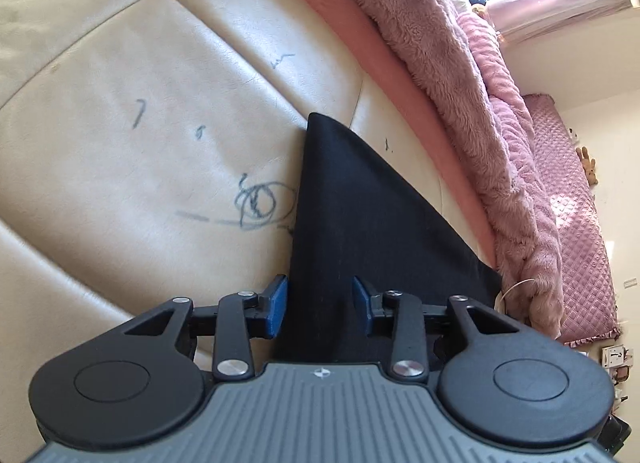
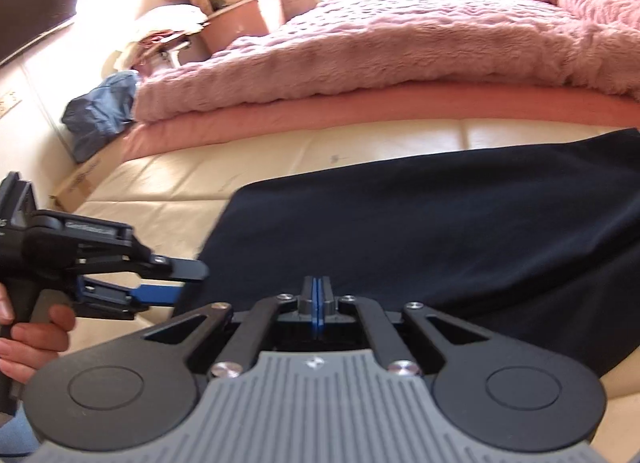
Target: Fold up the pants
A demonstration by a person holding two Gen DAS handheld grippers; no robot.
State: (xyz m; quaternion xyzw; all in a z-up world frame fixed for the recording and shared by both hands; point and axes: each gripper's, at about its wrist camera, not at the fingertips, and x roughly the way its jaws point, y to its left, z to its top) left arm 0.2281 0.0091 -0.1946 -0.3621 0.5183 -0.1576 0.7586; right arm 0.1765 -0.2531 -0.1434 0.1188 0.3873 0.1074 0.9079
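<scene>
While the black pants (image 2: pixel 420 231) lie flat on the cream bed edge (image 1: pixel 120 123), I log: soft, limp; grip at hems. Left tongs (image 1: pixel 320 303) spread (fabric between, unpinched), right tongs (image 2: pixel 316 299) pressed together.

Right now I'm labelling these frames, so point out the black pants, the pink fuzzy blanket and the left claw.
black pants (image 2: pixel 440 231): right wrist view, flat middle of the cloth.
pink fuzzy blanket (image 2: pixel 360 47): right wrist view, its top surface.
left claw (image 1: pixel 320 303): left wrist view, midway between its blue pads.
</scene>
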